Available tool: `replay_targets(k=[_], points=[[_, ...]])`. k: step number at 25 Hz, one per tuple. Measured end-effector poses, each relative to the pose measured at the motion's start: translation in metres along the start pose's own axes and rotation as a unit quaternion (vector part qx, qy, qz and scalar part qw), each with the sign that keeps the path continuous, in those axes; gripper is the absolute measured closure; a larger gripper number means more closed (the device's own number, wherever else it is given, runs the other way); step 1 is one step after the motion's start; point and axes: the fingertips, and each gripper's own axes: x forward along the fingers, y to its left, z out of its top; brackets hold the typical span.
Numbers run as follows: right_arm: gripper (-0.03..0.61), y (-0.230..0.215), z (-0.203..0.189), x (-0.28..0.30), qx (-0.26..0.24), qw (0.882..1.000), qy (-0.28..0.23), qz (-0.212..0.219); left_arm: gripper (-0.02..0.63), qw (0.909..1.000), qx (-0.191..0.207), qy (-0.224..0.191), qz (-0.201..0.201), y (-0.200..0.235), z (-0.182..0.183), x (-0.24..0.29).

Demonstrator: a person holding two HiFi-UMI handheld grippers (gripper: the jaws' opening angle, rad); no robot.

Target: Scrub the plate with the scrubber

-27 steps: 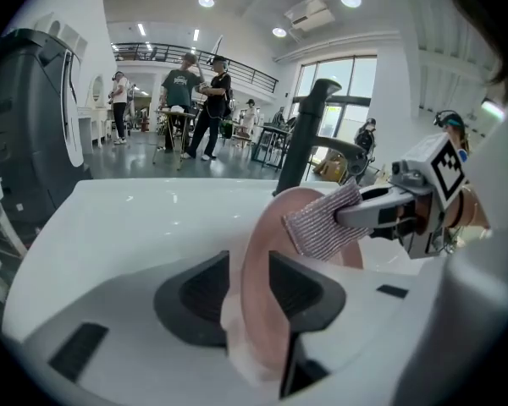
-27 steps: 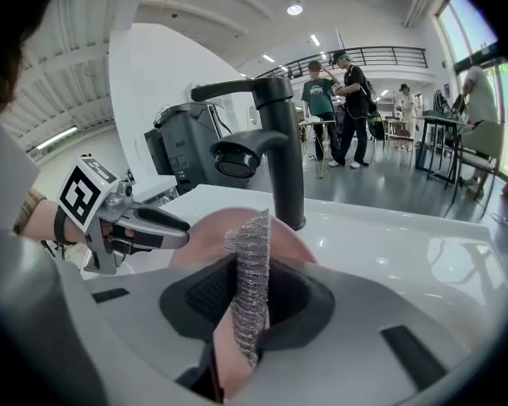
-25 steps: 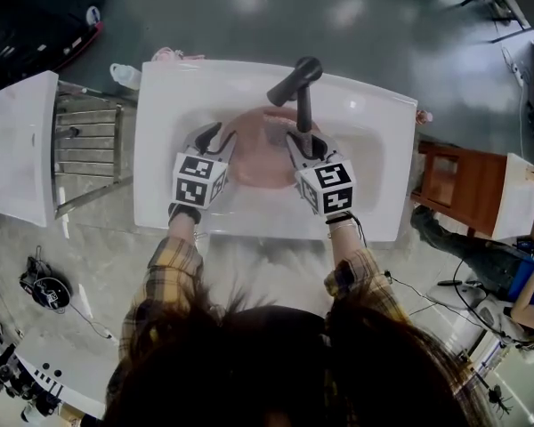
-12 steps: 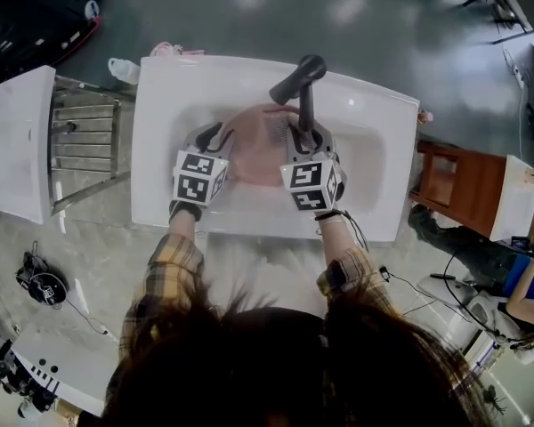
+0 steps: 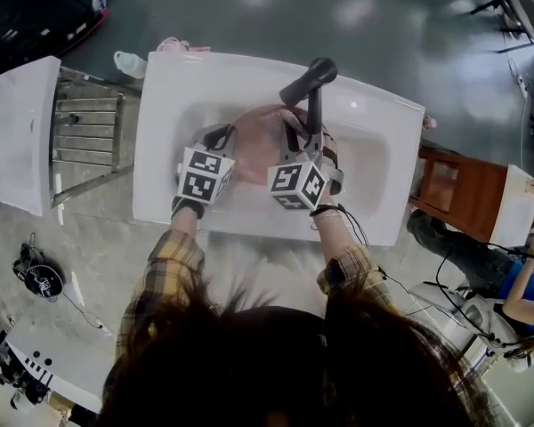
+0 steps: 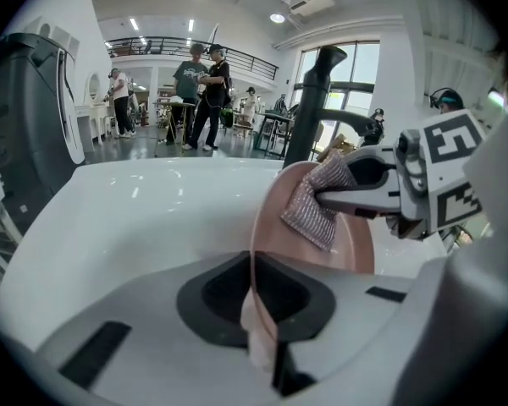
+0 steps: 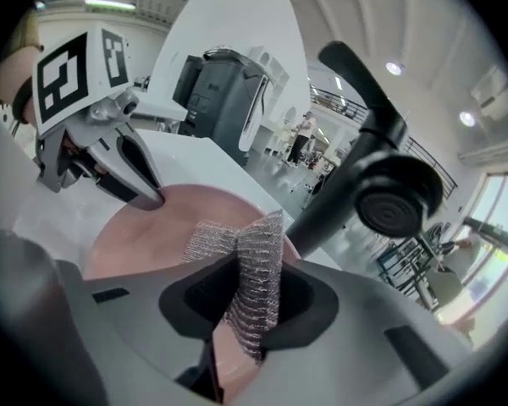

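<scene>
Left gripper view: the left gripper (image 6: pixel 258 303) has just been closing its jaws, and they are now clamped on the thin rim of the plate (image 6: pixel 322 256). The rim runs straight down between the dark pads. From there the plate stands up on edge, tilted, with its hollow face turned to my right. It is a plain, dull pink with a smooth, slightly glossy surface, and I see no pattern on it. I cannot tell whether its lower edge rests on the basin.

Right gripper view: the right gripper (image 7: pixel 237 311) is clamped on the scrubber (image 7: pixel 250 269), a silvery, woven metallic mesh folded into a loose wad that sticks up out of the jaws. In the left gripper view the scrubber lies over the plate's face close to the upper rim. It appears to touch, but I would not swear to it.

Head view: both grippers reach into the white sink (image 5: pixel 160 149) with the plate between them, left gripper at its left rim and right gripper at its right side. The black faucet (image 5: pixel 310 83) stands just behind the right gripper, its spout slanting over the basin. A metal drying rack (image 5: pixel 84 136) sits just beside the sink on the left. People stand well back in the hall.
</scene>
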Motion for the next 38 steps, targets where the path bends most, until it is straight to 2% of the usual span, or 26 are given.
replay_targets(k=[4, 11, 16, 26, 32, 38], points=[[0.488, 0.014, 0.014, 0.006, -0.050, 0.999, -0.009, 0.007, 0.588, 1.0000, -0.002, 0.004, 0.003, 0.001, -0.002, 0.001], [0.497, 0.039, 0.029, 0.012, -0.095, 0.995, -0.014, 0.041, 0.588, 0.9999, -0.011, 0.004, 0.004, 0.002, -0.003, 0.000], [0.499, 0.056, 0.027, 0.015, -0.084, 0.993, -0.003, 0.078, 0.588, 0.9998, -0.020, 0.006, 0.003, 0.001, -0.007, 0.000], [0.495, 0.074, 0.011, 0.012, -0.036, 0.993, 0.025, 0.112, 0.586, 0.9996, -0.027, 0.009, 0.006, 0.001, -0.015, -0.001], [0.492, 0.099, -0.012, 0.005, -0.051, 0.986, 0.062, 0.149, 0.586, 0.9996, -0.021, 0.016, 0.008, 0.001, -0.018, 0.000], [0.492, 0.111, -0.052, -0.007, -0.033, 0.974, 0.117, 0.189, 0.586, 0.9995, -0.016, 0.025, 0.007, -0.003, -0.024, 0.001]])
